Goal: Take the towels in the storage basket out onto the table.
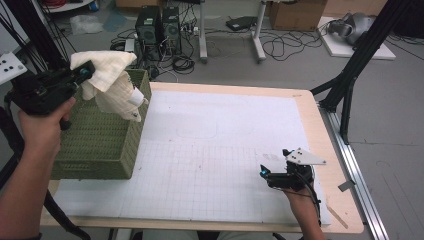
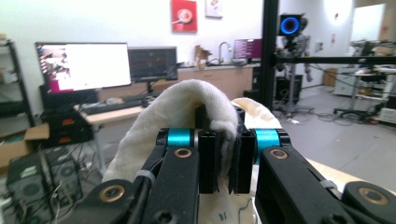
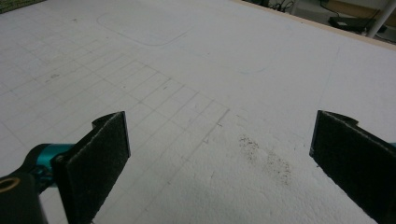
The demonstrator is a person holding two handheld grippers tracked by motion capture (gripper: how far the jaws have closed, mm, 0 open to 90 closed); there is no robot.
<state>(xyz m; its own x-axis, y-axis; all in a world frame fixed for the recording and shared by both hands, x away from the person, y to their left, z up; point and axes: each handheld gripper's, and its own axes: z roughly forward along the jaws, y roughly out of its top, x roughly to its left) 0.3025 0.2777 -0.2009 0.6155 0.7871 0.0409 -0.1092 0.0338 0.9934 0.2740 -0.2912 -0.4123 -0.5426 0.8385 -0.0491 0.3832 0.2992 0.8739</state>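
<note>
Lifting a cream cloth point(image 1: 112, 82) out of the green woven basket point(image 1: 100, 145) looks like the step in hand: the left gripper point(image 1: 86, 72) has its jaws clamped on a fold of it, and the cloth hangs off the jaws above the basket's back right corner, bottom edge at abt rim level. To do it well, I'd keep the pinch firm & raise until the whole cloth is free of the rim before swinging right over the white gridded mat point(image 1: 225, 150), so the hem doesn't snag the weave or tip the basket. In the left gripper view the 2 black pads sit nearly together w/ fabric squeezed btwn them point(image 2: 219, 140) and the cloth point(image 2: 177, 107) draped over the top, so the grip seems deep enough, tho only 1 fold is caught. The right gripper point(image 1: 270, 175) rests low over the mat near the front right corner, jaws spread wide w/ nothing btwn them point(image 3: 219, 154); it could take a 2nd corner once the cloth is over. Hard to make out: basket interior, so can't tell if more items lie inside; the cloth's lower end is cut off in the left gripper view; a small white tag or patch on the cloth point(image 1: 136, 96) is too blurred to read.
</note>
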